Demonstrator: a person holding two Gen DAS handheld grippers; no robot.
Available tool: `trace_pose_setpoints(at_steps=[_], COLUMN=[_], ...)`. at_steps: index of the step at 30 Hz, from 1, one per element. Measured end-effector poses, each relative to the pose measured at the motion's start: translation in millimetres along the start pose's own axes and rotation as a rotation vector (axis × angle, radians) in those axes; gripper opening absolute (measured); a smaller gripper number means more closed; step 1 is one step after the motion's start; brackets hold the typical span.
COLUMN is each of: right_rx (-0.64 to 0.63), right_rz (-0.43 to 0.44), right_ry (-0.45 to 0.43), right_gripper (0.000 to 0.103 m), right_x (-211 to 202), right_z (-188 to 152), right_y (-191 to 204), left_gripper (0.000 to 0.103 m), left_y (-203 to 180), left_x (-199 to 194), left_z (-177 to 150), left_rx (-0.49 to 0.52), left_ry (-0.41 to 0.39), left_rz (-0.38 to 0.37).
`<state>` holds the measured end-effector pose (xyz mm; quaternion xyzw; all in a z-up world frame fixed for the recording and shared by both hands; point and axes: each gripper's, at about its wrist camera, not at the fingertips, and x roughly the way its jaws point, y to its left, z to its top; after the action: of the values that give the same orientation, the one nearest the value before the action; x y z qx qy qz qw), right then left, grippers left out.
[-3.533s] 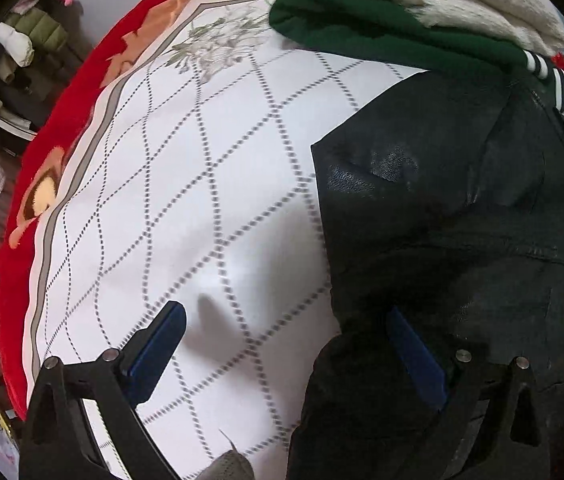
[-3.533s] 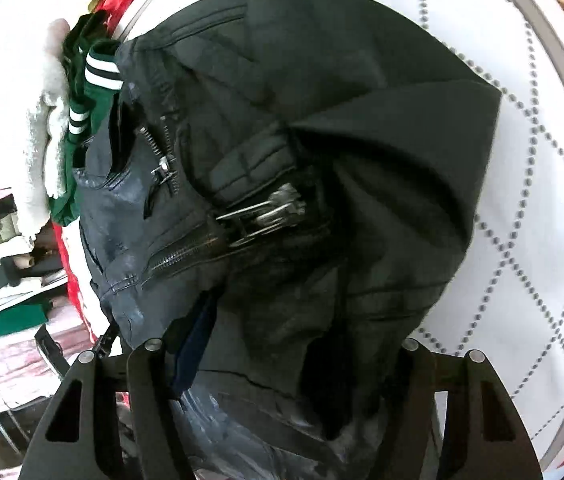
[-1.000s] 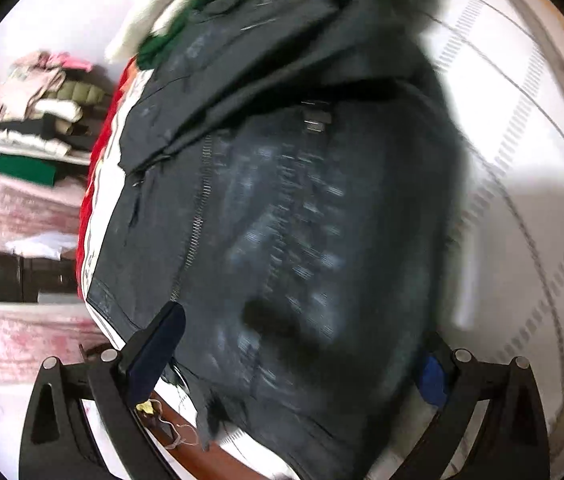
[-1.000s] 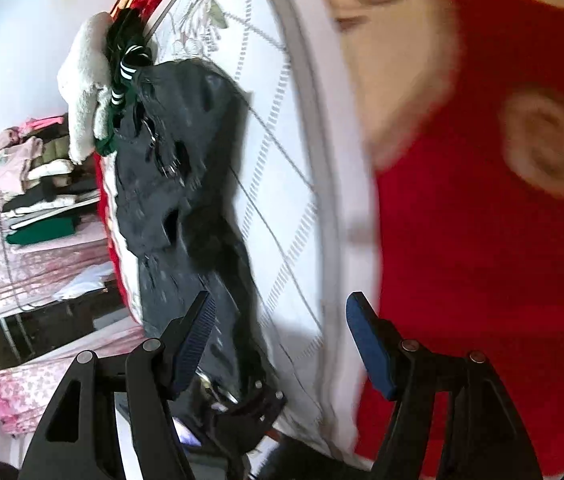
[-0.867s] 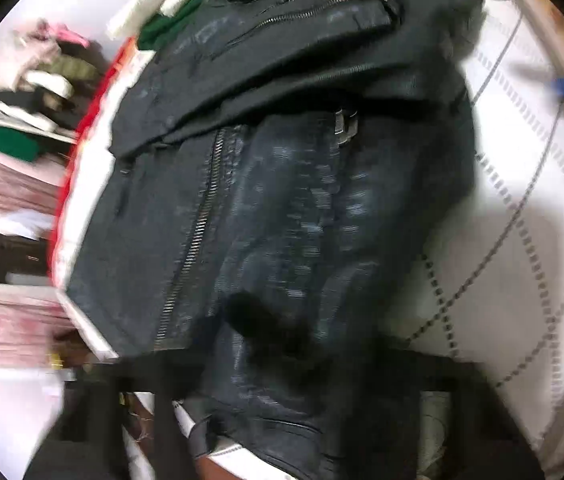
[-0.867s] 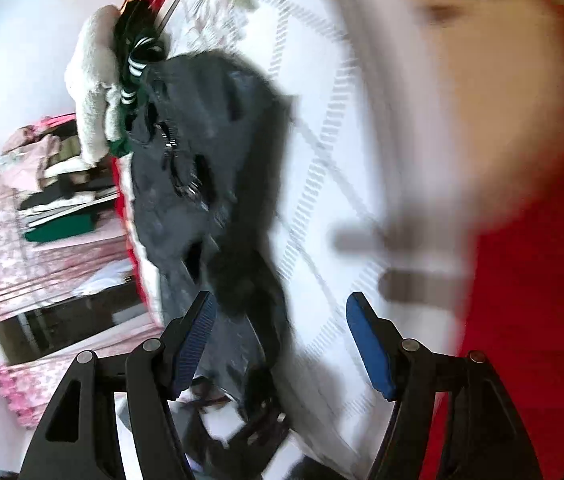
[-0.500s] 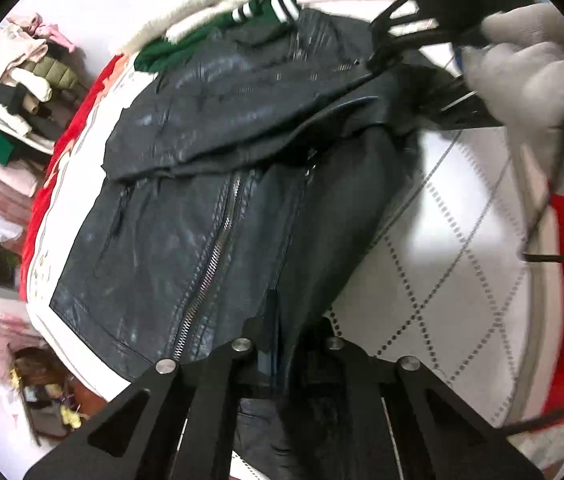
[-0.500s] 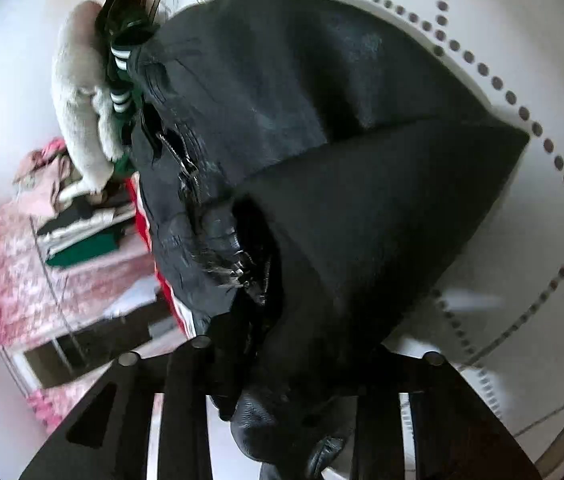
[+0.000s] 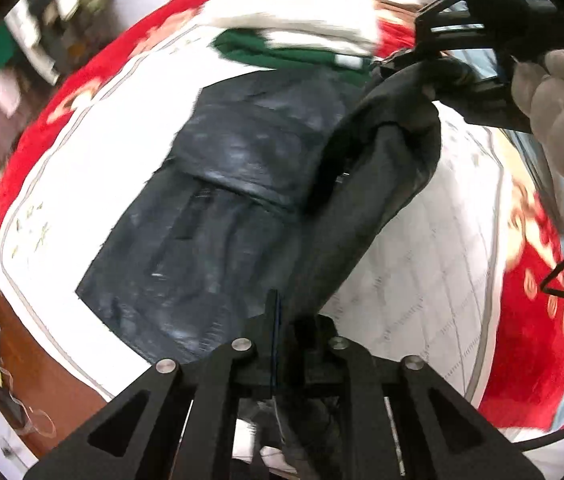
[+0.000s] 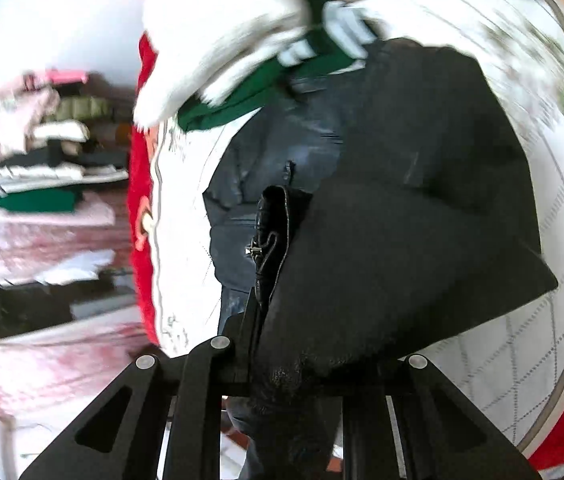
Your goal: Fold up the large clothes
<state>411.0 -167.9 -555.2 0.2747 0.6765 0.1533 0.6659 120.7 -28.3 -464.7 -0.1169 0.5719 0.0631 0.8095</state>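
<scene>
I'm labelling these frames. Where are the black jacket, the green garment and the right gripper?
Jacket (image 9: 218, 216), left wrist view: flat leather panel on the bed.
Green garment (image 9: 282, 56), left wrist view: its folded body behind the jacket.
Right gripper (image 9: 410, 60), left wrist view: fingertips pinching the lifted jacket edge.

The jacket (image 9: 218, 216) lies on the bedspread (image 9: 422, 264) (folded clothes (image 9: 294, 46) stacked behind it).

A black leather-look jacket (image 9: 242, 184) shows a faintly glossy, creased outer face and a matt black cloth lining (image 10: 422, 240), with a metal zip pull (image 10: 258, 250) at its edge. The left tool (image 9: 286, 316) and right tool (image 10: 266, 308) are matt black plastic with bright metal rivets. The bed cover (image 9: 422, 280) is smooth quilted white cloth bordered in plush red.
</scene>
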Motion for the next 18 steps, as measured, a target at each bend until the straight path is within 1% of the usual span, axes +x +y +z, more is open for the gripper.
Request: trace_pose_setpoints(at_steps=[1, 3, 5, 7, 8, 9, 10, 11, 12, 13, 14, 16, 18], right_rx=[-0.007, -0.031, -0.052, -0.068, -0.078, -0.099, -0.103, -0.108, -0.11, -0.103, -0.099, -0.103, -0.125], right_rz=[-0.019, -0.066, -0.115, -0.162, -0.184, -0.211, -0.221, -0.234, -0.233, -0.217, -0.188, -0.091, 0.022], right_ry=[0.006, 0.022, 0.046, 0.062, 0.081, 0.107, 0.124, 0.153, 0.191, 0.208, 0.218, 0.218, 0.186], right_gripper=[0.018, 0.018, 0.018, 0.019, 0.022, 0.024, 0.032, 0.042, 0.046, 0.061, 0.069, 0.069, 0.069], right_x=[9.7, 36.2, 69.4, 105.3, 124.2, 150.5, 167.2, 186.3, 207.1, 216.3, 219.9, 208.9, 175.2], right_z=[2.0, 7.0, 11.0, 13.4, 15.6, 19.5, 19.9, 23.5, 28.0, 30.3, 31.9, 34.6, 34.9], right_y=[15.7, 49.2, 80.5, 104.4, 114.4, 127.1, 127.5, 131.7, 135.3, 134.4, 133.6, 133.5, 125.3], left_gripper=[0.011, 0.012, 0.013, 0.017, 0.018, 0.024, 0.038, 0.047, 0.063, 0.076, 0.08, 0.084, 0.085], left_y=[20.6, 57.4, 86.1, 125.7, 146.4, 158.9, 179.9, 194.3, 208.7, 222.0, 229.0, 236.1, 230.0], left_x=[4.0, 18.2, 30.8, 49.0, 59.0, 63.6, 70.3, 73.4, 74.1, 71.9, 69.7, 62.6, 58.7], left_z=[6.9, 17.8, 24.8, 30.5, 32.2, 32.8, 32.9, 32.3, 31.4, 30.4, 30.2, 32.3, 37.0], left_rx=[-0.04, -0.087, -0.121, -0.184, -0.22, -0.244, -0.289, -0.321, -0.351, -0.373, -0.383, -0.393, -0.376], left_ry=[0.01, 0.043, 0.067, 0.091, 0.104, 0.109, 0.113, 0.116, 0.111, 0.096, 0.085, 0.067, 0.047], left_rz=[-0.016, -0.037, -0.057, -0.071, -0.076, -0.087, -0.102, -0.1, -0.076, -0.071, -0.068, -0.059, -0.059])
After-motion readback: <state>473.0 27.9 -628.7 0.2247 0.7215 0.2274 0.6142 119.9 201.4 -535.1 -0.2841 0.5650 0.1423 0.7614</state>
